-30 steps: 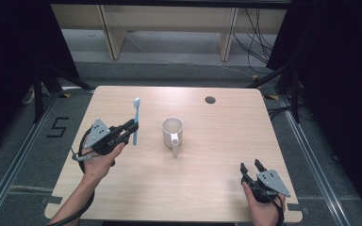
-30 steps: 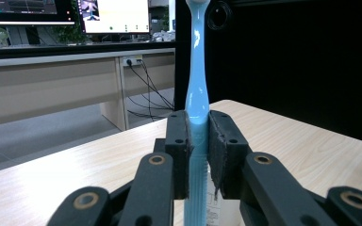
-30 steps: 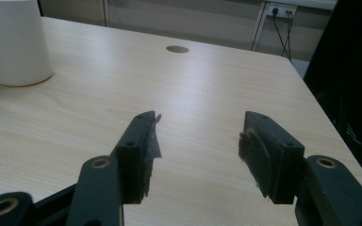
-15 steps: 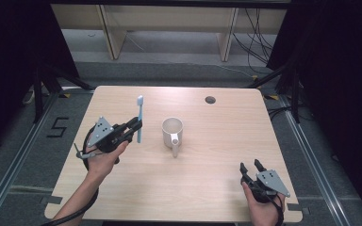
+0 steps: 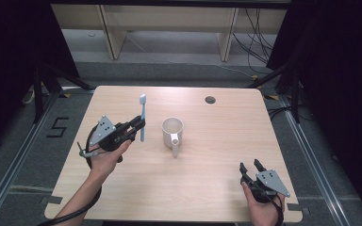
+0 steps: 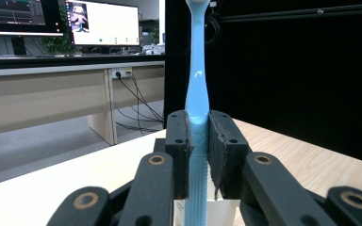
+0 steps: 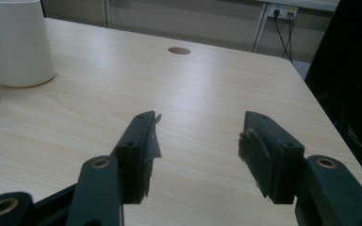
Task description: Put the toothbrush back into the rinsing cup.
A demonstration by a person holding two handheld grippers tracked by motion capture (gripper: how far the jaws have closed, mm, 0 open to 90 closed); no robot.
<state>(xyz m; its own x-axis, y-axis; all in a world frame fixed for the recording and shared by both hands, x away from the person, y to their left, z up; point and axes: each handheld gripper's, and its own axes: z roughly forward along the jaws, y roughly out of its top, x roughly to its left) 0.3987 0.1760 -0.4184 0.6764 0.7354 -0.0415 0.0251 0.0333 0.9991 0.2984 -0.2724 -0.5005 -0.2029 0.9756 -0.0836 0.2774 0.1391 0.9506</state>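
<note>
Pale wood-grain table (image 5: 198, 188), rounded corners, round cable hole (image 5: 210, 100) far right. White cylindrical mug (image 5: 172, 132) at centre, handle toward the near edge, interior looks empty. Left gripper (image 5: 134, 128) clamps a smooth light-blue plastic toothbrush (image 5: 142, 117) by its handle, upright, just left of the mug. Right gripper (image 5: 250, 167), near right corner, jaws spread, nothing between.

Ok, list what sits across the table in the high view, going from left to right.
Left gripper → blue toothbrush clamped upright in it → white mug → round hole in the tabletop → right gripper, jaws apart, near the front right corner.
</note>
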